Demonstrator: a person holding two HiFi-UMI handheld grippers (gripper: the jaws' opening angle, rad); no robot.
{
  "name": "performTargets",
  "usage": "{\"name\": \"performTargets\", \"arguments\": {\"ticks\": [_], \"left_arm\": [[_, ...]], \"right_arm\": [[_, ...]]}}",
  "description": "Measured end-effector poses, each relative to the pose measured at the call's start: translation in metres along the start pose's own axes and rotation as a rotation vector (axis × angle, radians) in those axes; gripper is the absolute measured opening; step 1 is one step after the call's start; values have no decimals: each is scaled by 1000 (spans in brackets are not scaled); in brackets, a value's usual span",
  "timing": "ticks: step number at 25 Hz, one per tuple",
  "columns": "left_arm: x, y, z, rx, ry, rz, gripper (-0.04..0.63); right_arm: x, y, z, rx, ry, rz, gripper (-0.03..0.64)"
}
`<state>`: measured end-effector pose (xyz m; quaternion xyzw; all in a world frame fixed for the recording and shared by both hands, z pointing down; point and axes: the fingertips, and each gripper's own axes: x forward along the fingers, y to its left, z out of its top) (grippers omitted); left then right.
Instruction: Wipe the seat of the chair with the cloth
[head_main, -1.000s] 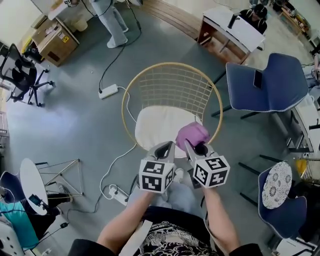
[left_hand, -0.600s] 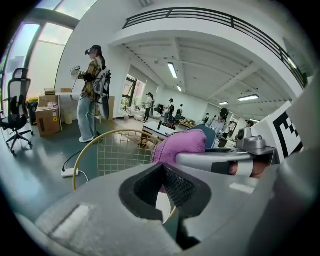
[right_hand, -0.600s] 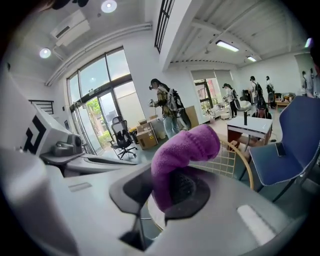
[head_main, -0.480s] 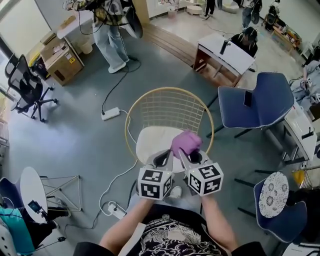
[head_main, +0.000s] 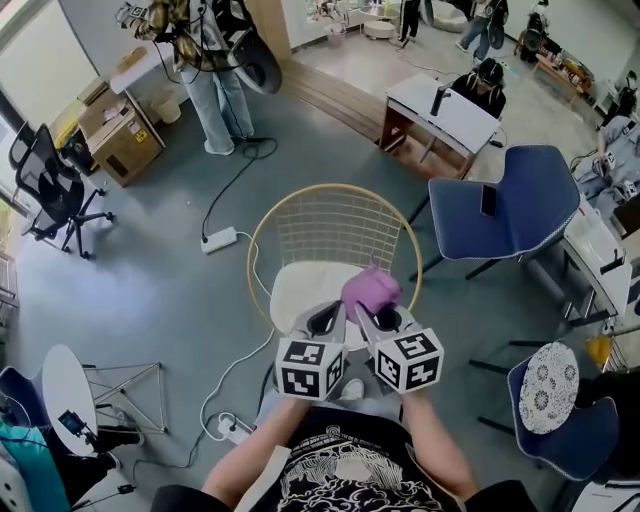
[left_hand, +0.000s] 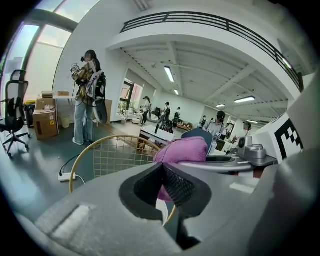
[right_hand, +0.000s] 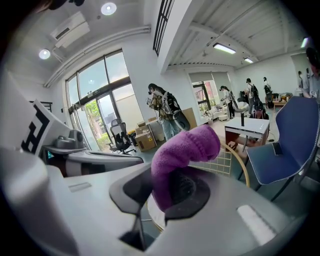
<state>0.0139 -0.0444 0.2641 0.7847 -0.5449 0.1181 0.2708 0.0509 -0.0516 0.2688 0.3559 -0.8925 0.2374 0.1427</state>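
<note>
A chair with a gold wire back (head_main: 335, 230) and a white seat (head_main: 300, 288) stands right in front of me. My right gripper (head_main: 378, 312) is shut on a bunched purple cloth (head_main: 370, 289), which it holds up over the seat's front right part. In the right gripper view the cloth (right_hand: 186, 149) sticks up out of the gripper (right_hand: 172, 192). My left gripper (head_main: 326, 318) hangs close beside it on the left, over the seat's front edge. Seen in the left gripper view, this gripper (left_hand: 163, 172) is shut with nothing in it, and the cloth (left_hand: 182, 150) shows just behind it.
A blue chair (head_main: 505, 205) with a phone on it stands to the right, a white desk (head_main: 445, 110) behind it. A power strip (head_main: 222, 239) and cables lie on the floor at left. A person (head_main: 205, 60) stands at the back left. A small round table (head_main: 62, 385) is at the near left.
The head view has tilted up, so the chair sits lower in frame and more of the room shows. Both grippers stay side by side over the seat front, the cloth still held.
</note>
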Motion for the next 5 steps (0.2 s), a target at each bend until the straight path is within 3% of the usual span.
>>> {"name": "performTargets", "arguments": {"ticks": [5], "left_arm": [[7, -2, -1, 4, 1, -7, -4]], "right_arm": [[1, -8, 2, -5, -6, -6, 60]]}}
